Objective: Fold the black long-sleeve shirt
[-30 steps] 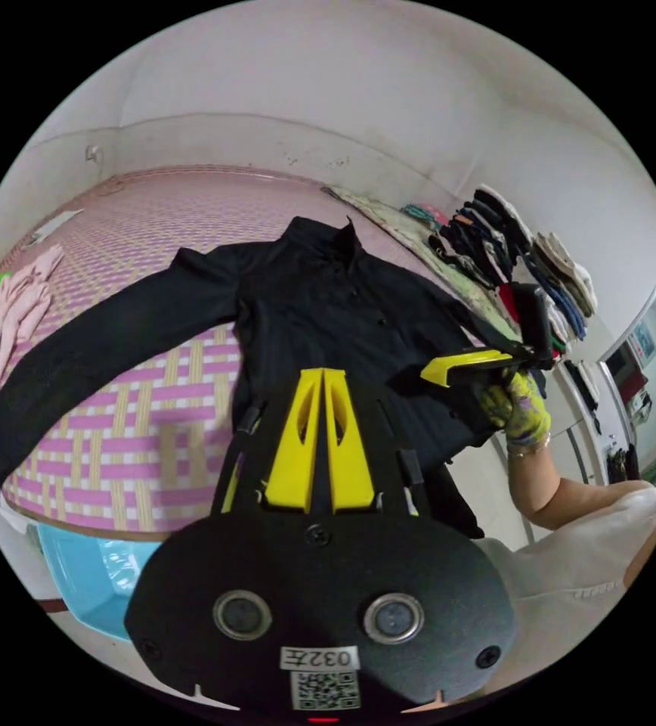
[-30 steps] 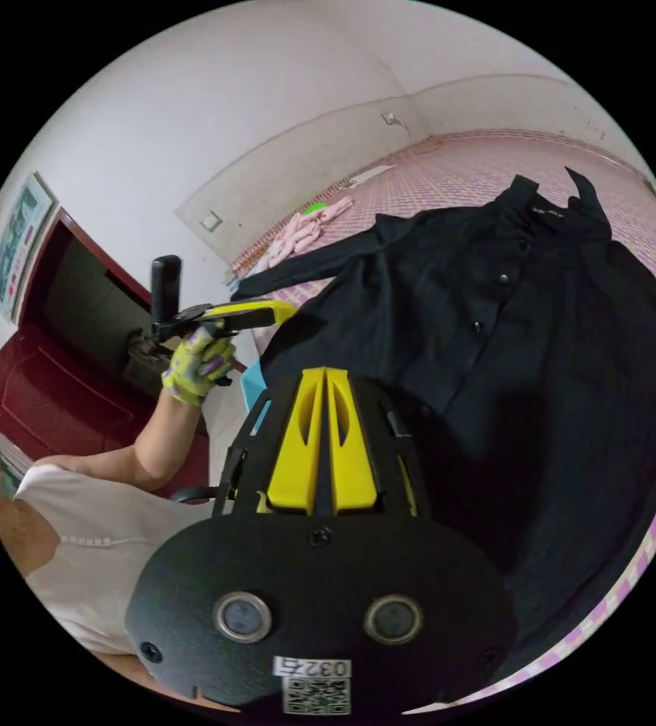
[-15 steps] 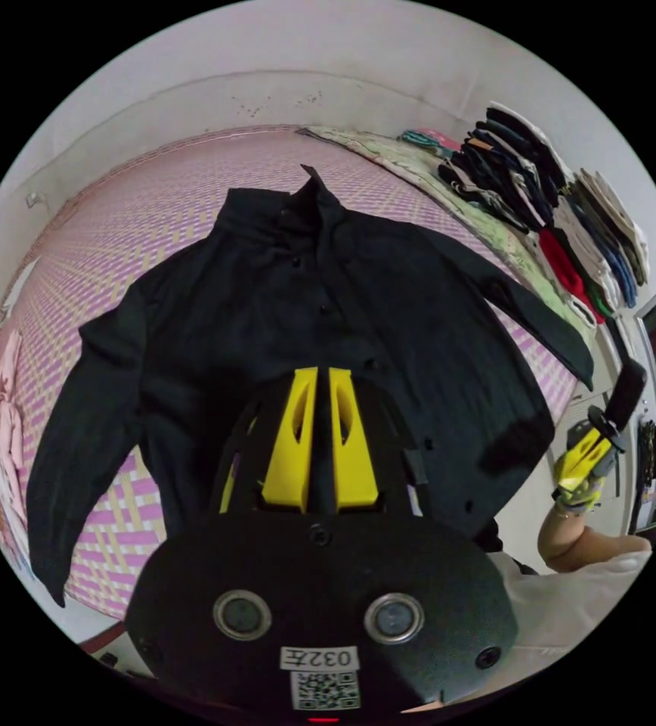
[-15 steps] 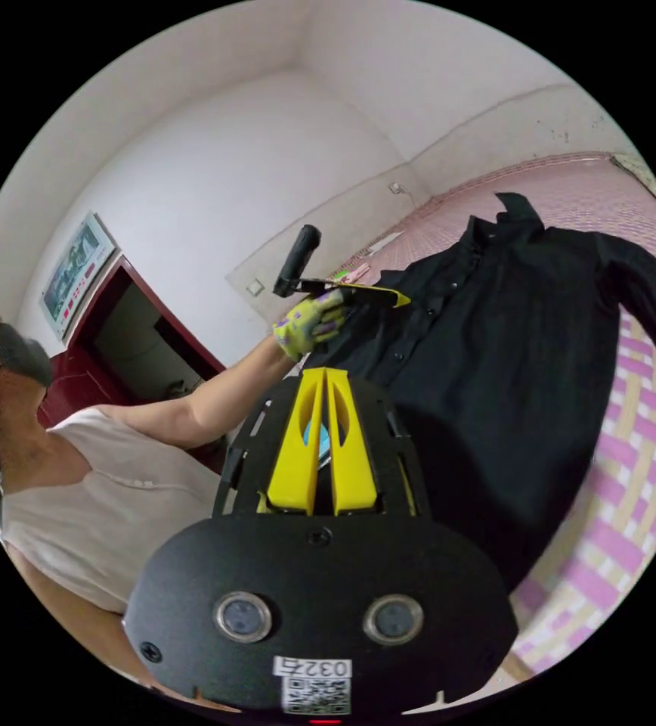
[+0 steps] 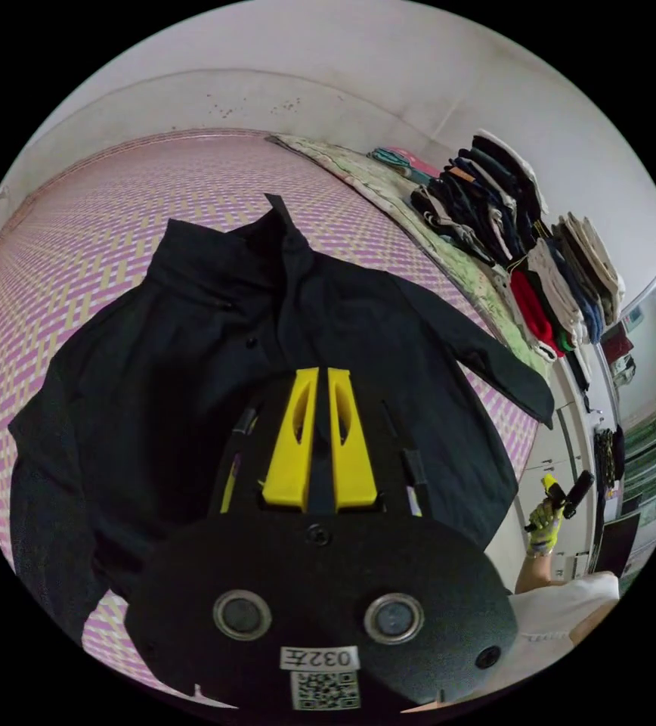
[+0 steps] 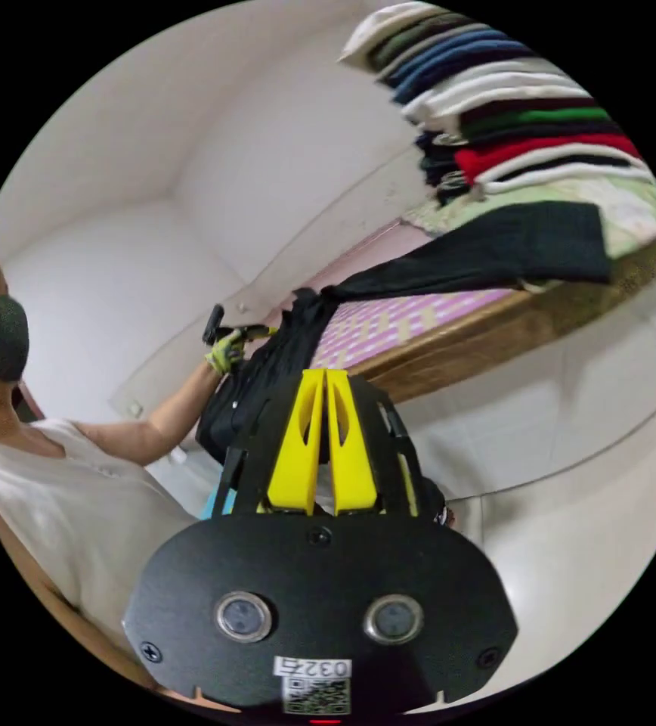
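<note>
- Black long-sleeve shirt (image 5: pixel 192 363) lies spread front-up on the pink woven mat (image 5: pixel 101 227) of the bed, collar toward the far wall, buttons down the middle.
- One sleeve runs out toward the bed edge near the clothes stacks; in the right gripper view we see that sleeve (image 6: pixel 494 253) lying along the wooden bed edge (image 6: pixel 494 333), its cuff at the edge.
- Our left gripper (image 5: pixel 320 374) hovers over the lower front of the shirt, yellow jaws drawn together with just a thin slit, nothing pinched between them.
- Our right gripper (image 6: pixel 325 376) sits off the side of the bed, low by the white tiled wall, jaws likewise closed up and holding nothing.
- In the left gripper view the right gripper shows small past the bed corner, in a gloved hand (image 5: pixel 543 529).
- Folded clothes stacks (image 5: pixel 539 257) line the far side of the bed.
- In the right gripper view a person in a white top (image 6: pixel 63 499) reaches the other gloved hand (image 6: pixel 226 352) over the shirt.
</note>
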Demonstrator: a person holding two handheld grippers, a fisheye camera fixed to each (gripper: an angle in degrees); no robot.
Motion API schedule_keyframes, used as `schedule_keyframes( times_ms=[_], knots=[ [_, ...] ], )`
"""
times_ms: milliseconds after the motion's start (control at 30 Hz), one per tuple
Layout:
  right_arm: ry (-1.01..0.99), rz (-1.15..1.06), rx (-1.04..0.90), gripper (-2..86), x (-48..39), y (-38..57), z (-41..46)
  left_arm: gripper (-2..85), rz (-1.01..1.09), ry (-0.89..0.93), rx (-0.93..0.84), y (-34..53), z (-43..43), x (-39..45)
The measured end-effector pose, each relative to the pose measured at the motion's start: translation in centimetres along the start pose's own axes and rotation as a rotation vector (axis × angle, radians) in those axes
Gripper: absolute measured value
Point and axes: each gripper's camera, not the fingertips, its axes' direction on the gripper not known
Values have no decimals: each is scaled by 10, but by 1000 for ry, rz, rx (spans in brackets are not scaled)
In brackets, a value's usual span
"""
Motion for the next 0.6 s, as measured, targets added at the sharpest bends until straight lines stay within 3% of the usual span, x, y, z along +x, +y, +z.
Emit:
schedule_keyframes(
  times_ms=[167,400,600],
  knots=[
    [76,229,148,88,59,10,-49,-13,-22,-71,-102,-15,36,-13],
    [27,397,318,128,126,-1,-67,-9,-93,-1,-9,7,19,-53],
    [52,437,363,63,135,-9,-58,-8,46,177,157,62,-36,-33]
  ],
)
